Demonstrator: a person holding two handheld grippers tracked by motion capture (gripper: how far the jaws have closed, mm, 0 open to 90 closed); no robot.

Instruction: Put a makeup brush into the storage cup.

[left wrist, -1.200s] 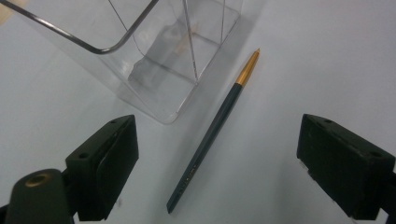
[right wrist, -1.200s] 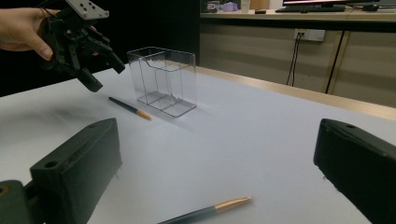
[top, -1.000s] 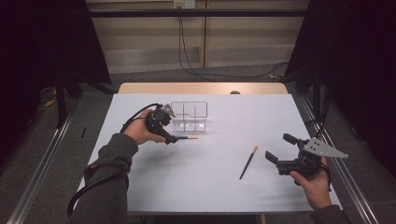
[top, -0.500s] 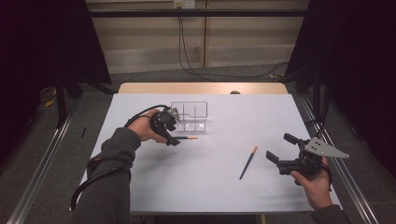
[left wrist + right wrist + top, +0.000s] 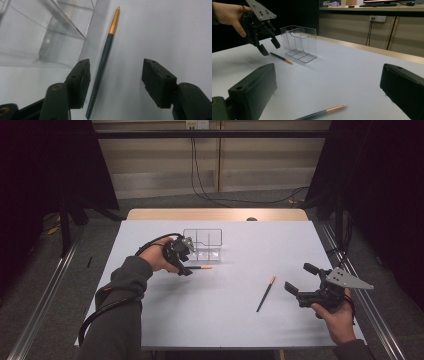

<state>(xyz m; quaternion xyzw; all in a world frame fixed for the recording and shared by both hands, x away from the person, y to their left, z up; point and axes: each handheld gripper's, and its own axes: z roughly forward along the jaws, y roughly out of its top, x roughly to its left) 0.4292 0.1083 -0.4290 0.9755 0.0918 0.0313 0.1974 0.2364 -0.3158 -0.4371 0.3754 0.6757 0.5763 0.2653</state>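
The left gripper hovers with jaws wide apart astride a dark pen (gold tip pointing away), just beside the clear organizer; the right gripper, equally spread and empty, sits near right, close to a second pen.

White table: bare top, wooden strip along its 12 o'clock edge. Wall socket at 12 o'clock, beyond the table; black cables hang from it to the grey floor. Metal rails run on the floor at 9 o'clock and 3 o'clock, beside the table. Right gripper view: keyboard on a far counter
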